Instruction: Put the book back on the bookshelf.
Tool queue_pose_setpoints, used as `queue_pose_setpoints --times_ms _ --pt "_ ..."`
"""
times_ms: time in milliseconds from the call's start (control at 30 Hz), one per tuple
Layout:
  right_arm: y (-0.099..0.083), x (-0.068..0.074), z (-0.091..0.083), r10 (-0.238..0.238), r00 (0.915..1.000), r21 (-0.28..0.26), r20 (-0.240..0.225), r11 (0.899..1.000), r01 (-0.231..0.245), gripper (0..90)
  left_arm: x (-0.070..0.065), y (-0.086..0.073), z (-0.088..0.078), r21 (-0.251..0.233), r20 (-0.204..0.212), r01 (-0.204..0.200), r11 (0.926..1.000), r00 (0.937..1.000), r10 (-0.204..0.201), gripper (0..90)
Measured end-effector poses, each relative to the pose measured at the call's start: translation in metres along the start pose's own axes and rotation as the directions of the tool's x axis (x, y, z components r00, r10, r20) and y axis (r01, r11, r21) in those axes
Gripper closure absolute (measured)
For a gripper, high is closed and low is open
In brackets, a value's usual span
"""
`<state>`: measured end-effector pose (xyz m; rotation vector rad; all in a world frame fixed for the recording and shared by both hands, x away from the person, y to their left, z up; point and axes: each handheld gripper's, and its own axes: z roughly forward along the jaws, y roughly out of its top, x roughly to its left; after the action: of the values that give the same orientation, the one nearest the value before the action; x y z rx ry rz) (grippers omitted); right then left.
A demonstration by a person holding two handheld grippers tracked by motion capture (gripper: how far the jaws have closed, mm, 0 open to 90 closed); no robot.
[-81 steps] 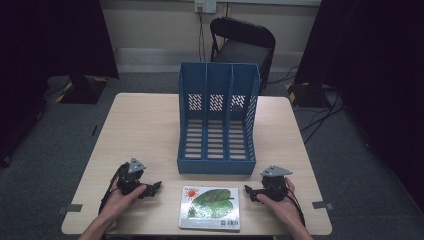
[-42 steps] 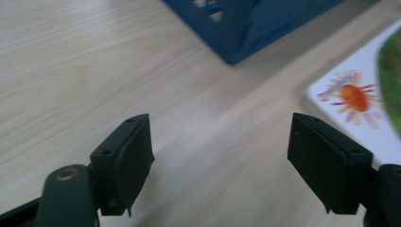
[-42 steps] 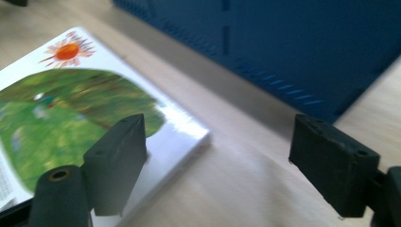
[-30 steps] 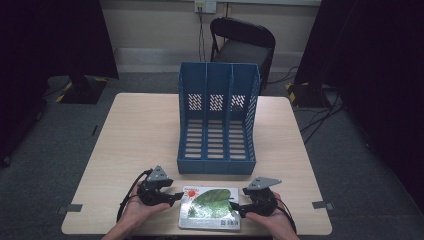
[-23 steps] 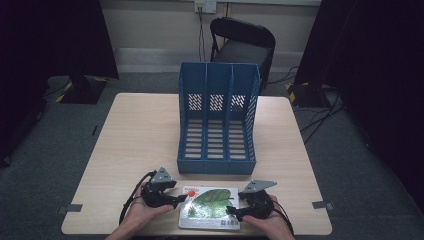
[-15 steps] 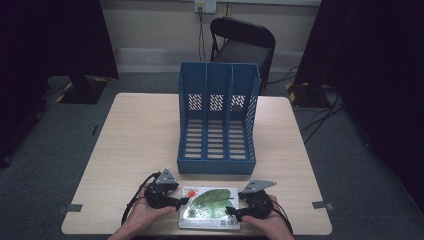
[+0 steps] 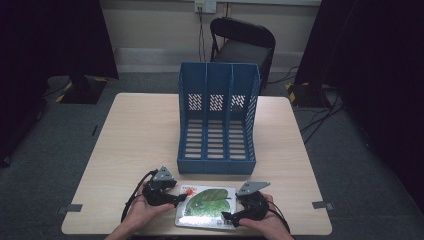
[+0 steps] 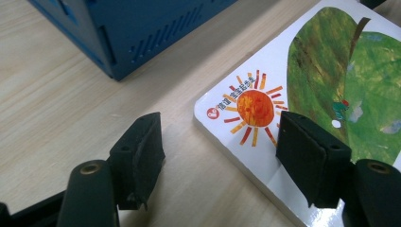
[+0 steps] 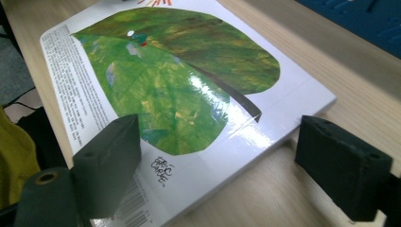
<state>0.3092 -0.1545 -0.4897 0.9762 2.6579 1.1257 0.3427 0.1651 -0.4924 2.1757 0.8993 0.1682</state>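
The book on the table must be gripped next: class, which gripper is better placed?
Probably the right gripper: its open jaws, just opening wider, straddle the book's near corner. The left gripper's one jaw rests over the cover, the other stands off its edge.

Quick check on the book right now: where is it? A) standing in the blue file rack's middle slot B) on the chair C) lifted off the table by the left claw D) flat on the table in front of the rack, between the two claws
D: the book lies flat on the table in front of the blue file rack, with the left claw and right claw at its two ends.
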Motion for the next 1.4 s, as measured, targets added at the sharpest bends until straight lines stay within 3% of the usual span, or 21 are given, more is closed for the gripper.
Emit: queue_pose_setpoints --times_ms 167,333,467,567,767,867,967,1100,1233,1400 --pt "0.004 0.001 0.005 -0.022 0.9997 -0.004 -0.012 1.000 0.022 12.9 0.007 -0.001 -0.002 -0.006 -0.012 0.023 0.9997 0.9997 -0.023 32.1" --pt "0.005 0.001 0.007 -0.030 0.9994 -0.007 -0.020 1.000 0.030 12.9 0.011 -0.002 -0.003 -0.001 0.004 0.049 0.9988 0.9988 -0.049 33.6" --pt "0.005 0.000 0.008 -0.023 0.9993 -0.001 -0.029 1.000 0.023 13.0 0.011 -0.003 -0.005 0.001 0.044 0.061 0.9981 0.9972 -0.061 35.7" --pt "0.005 -0.001 0.008 -0.019 0.9992 0.001 -0.035 1.000 0.019 14.1 0.009 -0.003 -0.004 0.003 0.071 0.072 0.9974 0.9949 -0.072 32.6" --pt "0.005 -0.003 0.006 -0.007 0.9990 0.005 -0.044 1.000 0.007 16.4 0.008 -0.002 0.001 -0.022 0.048 0.075 0.9970 0.9962 -0.073 30.6" --pt "0.005 -0.003 0.006 -0.003 0.9988 0.012 -0.048 1.000 0.003 16.5 0.007 -0.001 0.002 -0.027 0.062 0.096 0.9950 0.9936 -0.094 25.7" --pt "0.004 -0.003 0.006 0.008 0.9979 0.023 -0.065 1.000 -0.006 17.0 0.006 -0.001 0.003 -0.027 0.070 0.085 0.9960 0.9941 -0.083 25.8" --pt "0.001 -0.001 0.002 0.003 0.9962 0.032 -0.087 0.999 0.000 20.0 0.007 -0.001 0.001 -0.018 0.068 0.100 0.9948 0.9928 -0.099 28.4" --pt "-0.005 0.006 -0.005 -0.031 0.9955 0.040 -0.089 0.999 0.035 18.7 0.009 -0.005 -0.006 0.001 0.085 0.142 0.9899 0.9863 -0.142 28.9" --pt "-0.010 0.012 -0.007 -0.043 0.9922 0.055 -0.117 0.997 0.049 17.1 0.005 -0.005 -0.005 0.009 0.126 0.140 0.9902 0.9821 -0.140 30.2"
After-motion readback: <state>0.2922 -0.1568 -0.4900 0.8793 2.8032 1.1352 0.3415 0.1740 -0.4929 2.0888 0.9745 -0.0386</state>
